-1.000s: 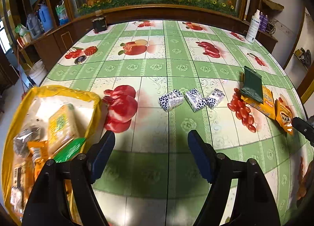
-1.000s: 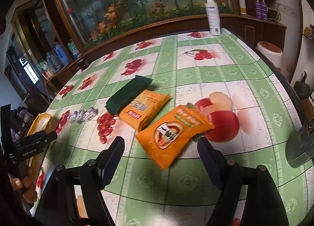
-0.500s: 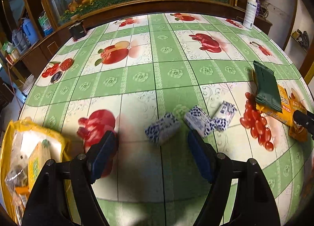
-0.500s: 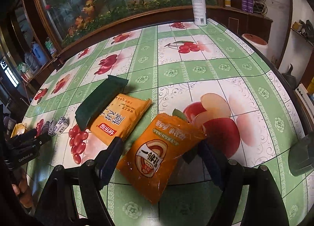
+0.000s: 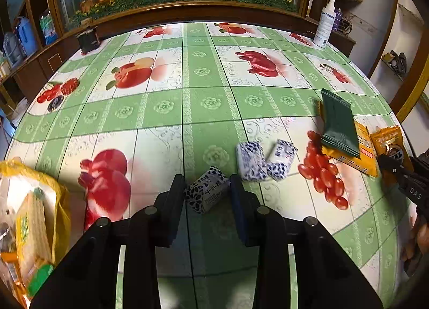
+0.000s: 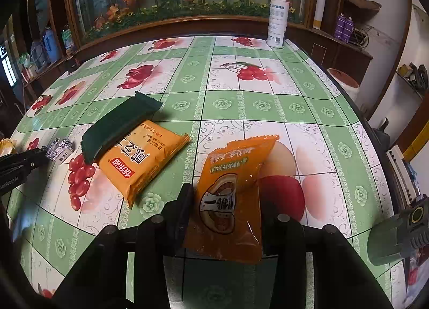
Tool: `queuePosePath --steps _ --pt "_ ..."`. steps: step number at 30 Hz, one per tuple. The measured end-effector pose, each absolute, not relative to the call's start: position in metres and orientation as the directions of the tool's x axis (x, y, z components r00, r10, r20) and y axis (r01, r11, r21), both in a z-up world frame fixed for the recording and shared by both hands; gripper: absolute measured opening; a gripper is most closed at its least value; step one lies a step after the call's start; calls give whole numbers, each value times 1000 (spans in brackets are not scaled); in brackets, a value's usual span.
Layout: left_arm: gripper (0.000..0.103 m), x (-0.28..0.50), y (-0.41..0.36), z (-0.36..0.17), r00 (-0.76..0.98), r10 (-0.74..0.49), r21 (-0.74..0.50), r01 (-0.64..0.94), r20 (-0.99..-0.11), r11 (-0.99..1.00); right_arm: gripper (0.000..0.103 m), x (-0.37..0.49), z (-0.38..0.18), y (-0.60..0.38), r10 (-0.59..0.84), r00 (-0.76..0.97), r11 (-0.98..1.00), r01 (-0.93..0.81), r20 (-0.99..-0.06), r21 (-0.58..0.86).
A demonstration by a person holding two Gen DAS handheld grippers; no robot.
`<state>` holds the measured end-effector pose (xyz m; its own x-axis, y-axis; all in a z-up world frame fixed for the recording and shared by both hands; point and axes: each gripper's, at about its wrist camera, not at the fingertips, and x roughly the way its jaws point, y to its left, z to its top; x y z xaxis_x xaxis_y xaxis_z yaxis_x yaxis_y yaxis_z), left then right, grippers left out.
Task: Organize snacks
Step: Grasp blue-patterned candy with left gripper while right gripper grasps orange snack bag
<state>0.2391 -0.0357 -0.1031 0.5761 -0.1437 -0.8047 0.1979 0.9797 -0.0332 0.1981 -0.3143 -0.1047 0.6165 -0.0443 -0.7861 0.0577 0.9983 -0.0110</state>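
On the tabletop's near edge, two claws are closing at once on two snacks. The left claw point(image 5: 207, 188) has a small blue-and-white wrapped candy point(image 5: 207, 193) between its jaws, both pads touching the wrapper's sides as they draw in. Two matching candies point(image 5: 264, 160) lie just beyond it, touching each other, and a yellow bag point(image 5: 57, 196) already holding snacks sits at the near left corner.

The right claw point(image 6: 228, 212) is narrowing on an orange snack packet point(image 6: 233, 196) toward the right side of the tabletop; the packet stands tilted between the jaws, its lower half pinched and its far end propped above the cloth. Beside it, toward the middle, a second orange packet point(image 6: 144, 159) lies flat with a dark green packet point(image 6: 118, 124) resting across its far corner.

Both items look light. The candy is probably firm under its crinkly wrap and best held across its short sides, as now; a skewed pinch could let it twist out. The packet appears soft, air-filled and slick, likely to buckle or slide under pressure, so a hold low across its body, clear of the thin crimped seams, seems safest.
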Motion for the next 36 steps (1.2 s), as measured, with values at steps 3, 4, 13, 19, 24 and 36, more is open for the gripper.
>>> queuePosePath --steps 3,4,13,19,24,36 --pt "31 230 -31 -102 560 -182 -88 192 -808 978 36 194 -103 -318 -23 622 999 51 -783 12" --pt "31 226 -29 -101 557 -191 -105 184 -808 977 34 191 -101 -319 -8 629 998 47 -777 28" --pt "31 195 -18 -95 566 -187 -135 134 -803 982 37 179 -101 -318 38 625 996 37 -780 78" --pt "31 176 -14 -87 583 -186 -149 111 -791 983 42 184 -105 -306 -38 614 999 26 -789 -28" --pt "31 155 -7 -73 615 -218 -189 113 -758 976 7 176 -102 -309 20 622 1000 6 -783 31" --pt "31 103 18 -45 678 -155 -166 49 -718 985 7 127 -67 -268 318 664 947 -184 -677 264"
